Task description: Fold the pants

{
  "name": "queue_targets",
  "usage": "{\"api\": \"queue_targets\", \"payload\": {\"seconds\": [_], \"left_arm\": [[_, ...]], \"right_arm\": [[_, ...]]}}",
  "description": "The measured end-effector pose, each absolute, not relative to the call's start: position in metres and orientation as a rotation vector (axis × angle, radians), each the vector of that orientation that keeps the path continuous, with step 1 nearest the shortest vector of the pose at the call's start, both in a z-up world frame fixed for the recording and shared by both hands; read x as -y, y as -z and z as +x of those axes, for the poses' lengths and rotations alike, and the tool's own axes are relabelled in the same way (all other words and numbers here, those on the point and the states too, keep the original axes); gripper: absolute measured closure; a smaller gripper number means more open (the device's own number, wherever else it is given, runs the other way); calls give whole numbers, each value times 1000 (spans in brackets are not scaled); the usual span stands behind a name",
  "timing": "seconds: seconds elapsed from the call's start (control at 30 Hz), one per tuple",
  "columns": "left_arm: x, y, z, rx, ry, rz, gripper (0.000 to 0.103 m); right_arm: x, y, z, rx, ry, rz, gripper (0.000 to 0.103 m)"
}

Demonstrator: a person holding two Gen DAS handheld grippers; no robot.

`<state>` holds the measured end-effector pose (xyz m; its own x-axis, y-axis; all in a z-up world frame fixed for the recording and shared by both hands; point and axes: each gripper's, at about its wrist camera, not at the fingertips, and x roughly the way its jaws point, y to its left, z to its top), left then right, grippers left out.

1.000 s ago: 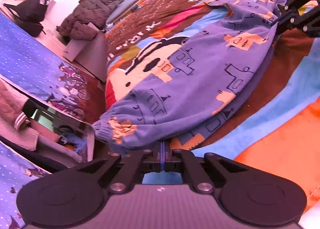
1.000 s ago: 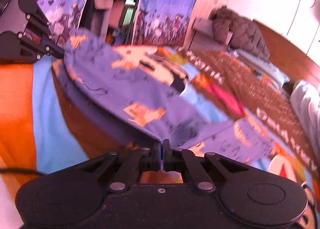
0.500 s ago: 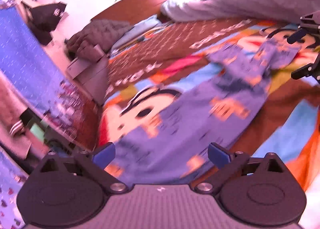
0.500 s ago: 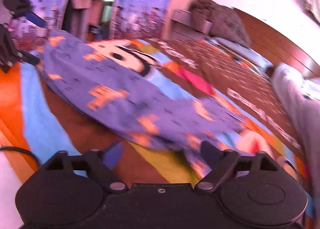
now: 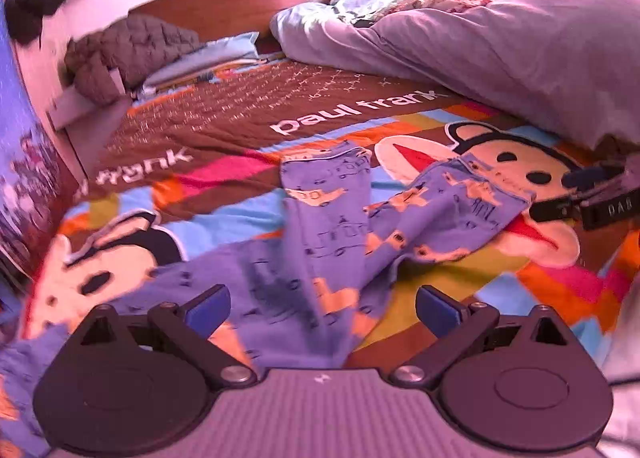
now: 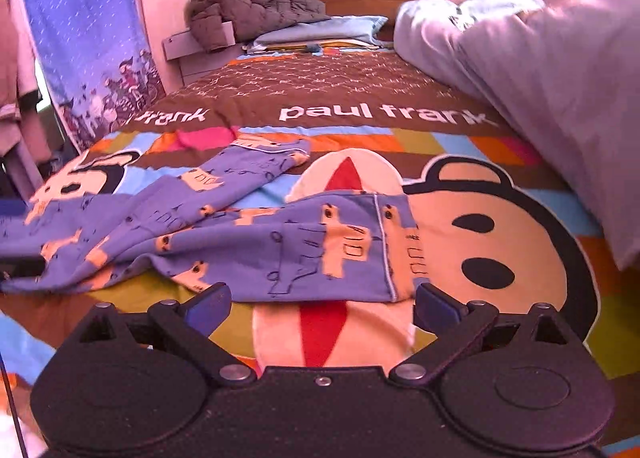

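Pants, left wrist view: pants [image 5: 332, 242] are lying spread on the cartoon bedspread [image 5: 240, 114], legs splayed apart toward the headboard, cloth rumpled and partly doubled near the middle.
Left gripper: left gripper [image 5: 322, 304] is standing wide, nothing between its blue pads; the cloth is lying just ahead of and under the fingers.
Right gripper seen from here: it [image 5: 576, 198] is hovering at the far right beside one leg's hem; whether it is touching the cloth cannot be told.
Pants, right wrist view: the nearer leg's hem [image 6: 384, 242] is lying flat just ahead of the right gripper [image 6: 322, 304], the other leg running off leftward.
Right gripper: jaws are opening, already wide, no cloth between the pads.
Doing it well: probably re-gripping for the next fold; each gripper should be pinching a hem or edge cleanly through both layers, keeping seams lined up while carrying one half over the other.
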<state>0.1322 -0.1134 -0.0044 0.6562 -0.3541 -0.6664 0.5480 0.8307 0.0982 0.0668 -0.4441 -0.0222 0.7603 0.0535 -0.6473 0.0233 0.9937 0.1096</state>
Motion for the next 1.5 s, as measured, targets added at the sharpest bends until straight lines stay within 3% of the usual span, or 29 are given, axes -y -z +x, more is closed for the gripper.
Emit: {"api": "queue_targets", "payload": {"seconds": [0.23,0.5,0.73,0.87,1.07,1.27,1.5], "left_arm": [[125,16,153,-704,594,106,9],[128,40,199,-810,522,8,32],[107,58,208,-849,517,-141,33],[76,77,205,-817,572,-345,36],[53,87,222,-859,578,-511,58],[47,97,230,-896,556,-567,84],[48,99,233,-901,549,-569,90]], "right_arm": [[452,25,75,-715,-45,172,3],[456,8,59,-591,36,29,7],[466,-8,65,-562,5,107,10],[444,-21,110,-625,-98,74,19],[390,-29,217,-691,-233,18,30],[324,-2,324,-844,-263,-4,39],[275,25,383,-975,-187,-55,52]]}}
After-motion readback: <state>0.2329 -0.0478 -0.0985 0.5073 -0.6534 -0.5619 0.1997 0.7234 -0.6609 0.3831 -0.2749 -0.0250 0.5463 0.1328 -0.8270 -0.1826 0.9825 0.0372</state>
